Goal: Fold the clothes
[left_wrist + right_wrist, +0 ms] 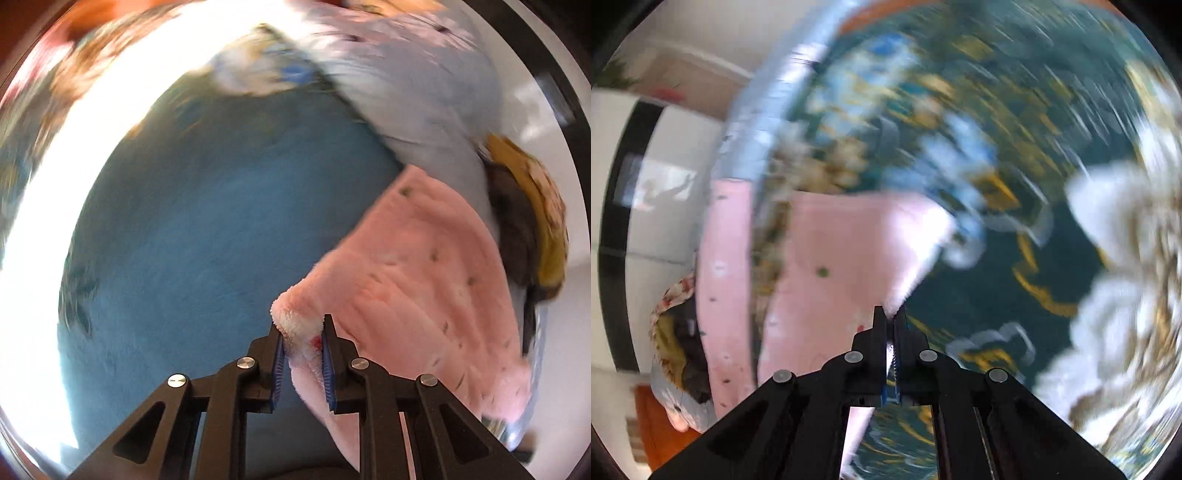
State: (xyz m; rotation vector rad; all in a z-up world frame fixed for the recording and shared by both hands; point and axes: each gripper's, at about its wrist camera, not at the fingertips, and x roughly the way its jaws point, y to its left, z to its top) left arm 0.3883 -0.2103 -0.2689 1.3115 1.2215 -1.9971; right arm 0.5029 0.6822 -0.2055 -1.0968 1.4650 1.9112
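Blue ribbed pads of our left gripper pinch a fluffy corner of the pink garment, which trails off to that tool's right above the blue bedspread. Over on the right gripper, we have the jaws pressed tight together on a thin pink edge, cloth fanning out ahead and leftward over patterned bedding (badly blurred). We judge both corners want lifting level and taut, so the fold lands square, neither pinch slipping off.
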